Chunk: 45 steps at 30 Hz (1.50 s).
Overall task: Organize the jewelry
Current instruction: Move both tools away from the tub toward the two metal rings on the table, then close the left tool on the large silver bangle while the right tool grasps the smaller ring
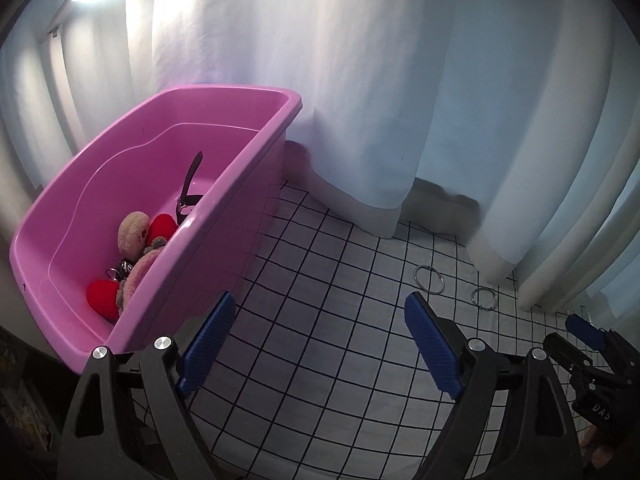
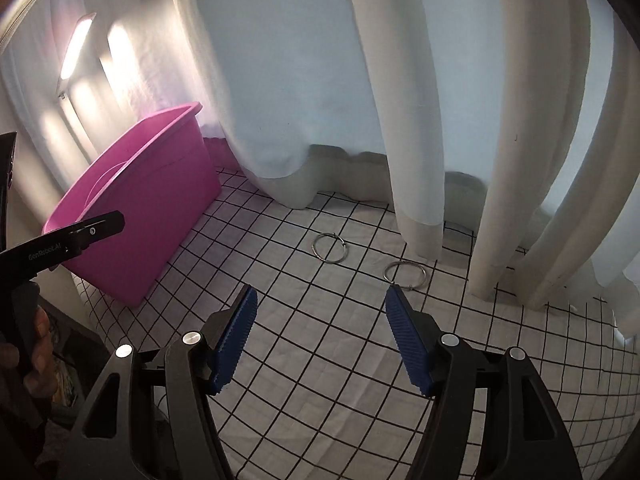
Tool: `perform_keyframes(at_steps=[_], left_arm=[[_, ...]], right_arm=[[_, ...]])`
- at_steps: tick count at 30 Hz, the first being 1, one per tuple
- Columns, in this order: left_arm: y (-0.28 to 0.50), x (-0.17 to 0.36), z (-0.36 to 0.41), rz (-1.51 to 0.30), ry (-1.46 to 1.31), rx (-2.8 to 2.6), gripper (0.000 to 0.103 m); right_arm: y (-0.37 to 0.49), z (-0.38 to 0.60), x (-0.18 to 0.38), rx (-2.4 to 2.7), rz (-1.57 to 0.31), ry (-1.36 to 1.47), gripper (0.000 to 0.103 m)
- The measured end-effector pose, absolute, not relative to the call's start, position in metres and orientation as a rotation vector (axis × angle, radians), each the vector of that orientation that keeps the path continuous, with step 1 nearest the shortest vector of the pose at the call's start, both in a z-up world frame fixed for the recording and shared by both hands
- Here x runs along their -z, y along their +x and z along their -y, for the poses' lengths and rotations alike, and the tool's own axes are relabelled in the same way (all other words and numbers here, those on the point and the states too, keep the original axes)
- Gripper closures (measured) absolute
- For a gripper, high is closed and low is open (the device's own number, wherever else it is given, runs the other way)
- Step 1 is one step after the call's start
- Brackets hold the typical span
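Two silver rings lie on the white checked cloth (image 2: 320, 360): one ring (image 2: 329, 248) further left, the other ring (image 2: 405, 275) to its right near the curtain hem. The same pair shows in the left wrist view as a ring (image 1: 429, 279) and a ring (image 1: 483, 299). My right gripper (image 2: 320, 316) hangs open and empty just short of them. My left gripper (image 1: 320, 320) is open and empty beside the pink tub (image 1: 224, 216). In the tub lie red and beige knitted charms (image 1: 136, 256) and a black strap (image 1: 188, 188). The right gripper (image 1: 580, 330) shows at the lower right of the left wrist view.
White curtains (image 2: 420, 120) hang along the back and drape onto the cloth close to the rings. The pink tub (image 2: 140, 208) stands at the cloth's left edge. The left gripper's black body (image 2: 60, 244) and a hand (image 2: 36, 344) show at the left of the right wrist view.
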<state>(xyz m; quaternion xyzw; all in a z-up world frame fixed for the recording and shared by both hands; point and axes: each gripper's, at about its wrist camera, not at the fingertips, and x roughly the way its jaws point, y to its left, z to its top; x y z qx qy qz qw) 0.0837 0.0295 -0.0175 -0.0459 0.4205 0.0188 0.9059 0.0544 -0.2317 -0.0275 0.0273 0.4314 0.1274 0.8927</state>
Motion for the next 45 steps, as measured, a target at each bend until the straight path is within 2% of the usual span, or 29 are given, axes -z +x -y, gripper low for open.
perform_keyframes(at_steps=[10, 23, 45], left_arm=[[0.115, 0.070, 0.024, -0.932, 0.005, 0.082, 0.018], [0.170, 0.135, 0.064, -0.986, 0.083, 0.156, 0.018], [0.224, 0.180, 0.093, -0.983, 0.125, 0.253, 0.018]], right_arm=[[0.054, 0.267, 0.078, -0.125, -0.954, 0.126, 0.039], [0.099, 0.277, 0.126, -0.034, -0.979, 0.171, 0.039], [0.168, 0.267, 0.165, -0.029, -0.981, 0.113, 0.039]])
